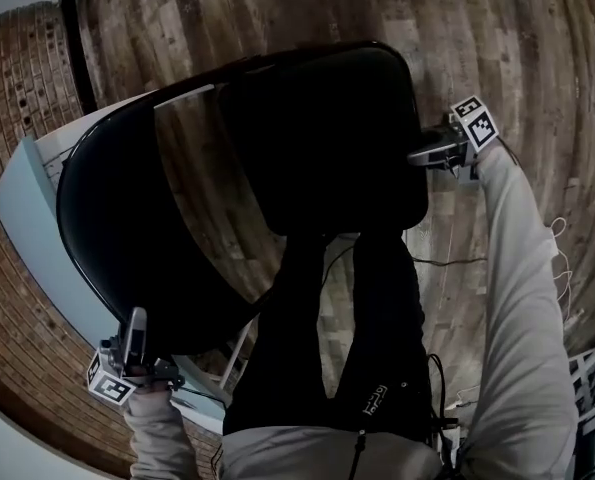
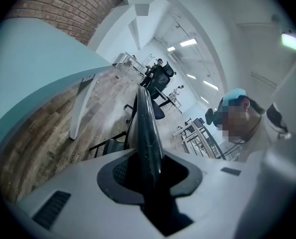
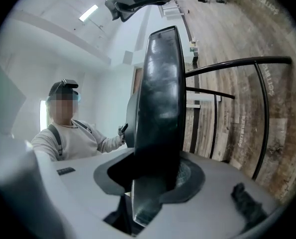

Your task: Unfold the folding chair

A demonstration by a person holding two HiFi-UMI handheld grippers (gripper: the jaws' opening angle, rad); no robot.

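The black folding chair fills the middle of the head view: a squarish padded panel (image 1: 327, 138) on the right and a rounded panel (image 1: 107, 228) on the left. My left gripper (image 1: 135, 333) is at the bottom left, shut on the rounded panel's thin rim (image 2: 147, 128), which runs up between the jaws of the left gripper (image 2: 147, 176). My right gripper (image 1: 422, 155) is at the squarish panel's right edge. In the right gripper view that thick panel (image 3: 160, 98) stands clamped between the jaws of the right gripper (image 3: 152, 183), with the chair's black frame tubes (image 3: 237, 63) beside it.
A pale blue table (image 1: 22, 228) with white legs lies under the chair's left side, next to a brick wall (image 1: 17, 88). My legs in black trousers (image 1: 377, 308) stand just behind the chair. A cable (image 1: 447, 261) crosses the wooden floor. An office chair (image 2: 160, 76) and white racks (image 2: 197, 133) stand far off.
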